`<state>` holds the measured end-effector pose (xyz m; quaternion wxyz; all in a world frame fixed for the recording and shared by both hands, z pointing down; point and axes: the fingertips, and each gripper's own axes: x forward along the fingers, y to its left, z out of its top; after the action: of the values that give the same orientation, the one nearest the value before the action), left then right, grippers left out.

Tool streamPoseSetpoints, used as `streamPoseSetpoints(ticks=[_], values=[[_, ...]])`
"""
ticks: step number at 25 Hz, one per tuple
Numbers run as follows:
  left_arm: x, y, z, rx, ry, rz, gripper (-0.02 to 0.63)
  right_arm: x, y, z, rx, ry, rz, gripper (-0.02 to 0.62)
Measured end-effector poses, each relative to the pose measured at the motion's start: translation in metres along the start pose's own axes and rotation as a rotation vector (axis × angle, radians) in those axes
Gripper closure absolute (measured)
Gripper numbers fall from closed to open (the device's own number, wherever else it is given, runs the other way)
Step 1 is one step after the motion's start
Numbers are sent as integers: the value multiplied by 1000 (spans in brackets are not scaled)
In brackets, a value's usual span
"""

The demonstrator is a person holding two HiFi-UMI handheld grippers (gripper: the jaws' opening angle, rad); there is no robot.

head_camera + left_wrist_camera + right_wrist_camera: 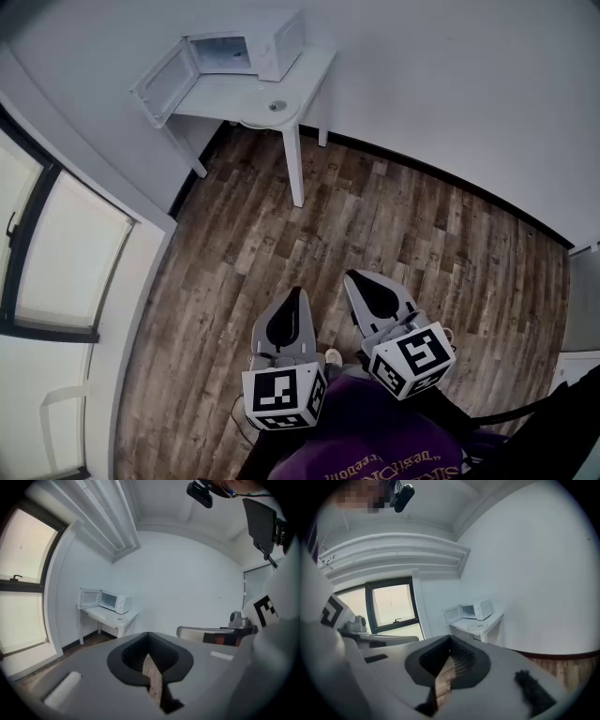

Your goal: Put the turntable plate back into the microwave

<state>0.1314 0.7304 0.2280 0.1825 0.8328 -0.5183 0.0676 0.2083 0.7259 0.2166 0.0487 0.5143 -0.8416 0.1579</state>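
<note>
The white microwave (251, 47) stands far across the room on a white table (309, 70), its door (167, 84) swung open to the left. The clear turntable plate (272, 112) lies flat on the table in front of it. My left gripper (297, 293) and right gripper (352, 277) hover side by side over the wood floor, far from the table, both shut and holding nothing. The left gripper view shows the microwave (114, 602) small beyond the closed jaws (148, 634). The right gripper view shows the microwave (476, 609) and the plate (477, 626) past its closed jaws (450, 637).
Wood plank floor (375, 225) stretches between me and the table. White walls meet at the corner behind the microwave. Large windows (56, 253) line the left side. The table's legs (294, 169) stand on the floor; a dark baseboard runs along the far wall.
</note>
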Motion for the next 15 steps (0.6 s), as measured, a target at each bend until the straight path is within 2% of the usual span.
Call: streamPoseSetpoints(ticks=[6,15], values=[[12,-3,-14,-4,37,15,603,5,-14,-12,26,44,2,588],[59,20,-10,9,59,-11,603,48,-37,-6,24,14,-37,588]])
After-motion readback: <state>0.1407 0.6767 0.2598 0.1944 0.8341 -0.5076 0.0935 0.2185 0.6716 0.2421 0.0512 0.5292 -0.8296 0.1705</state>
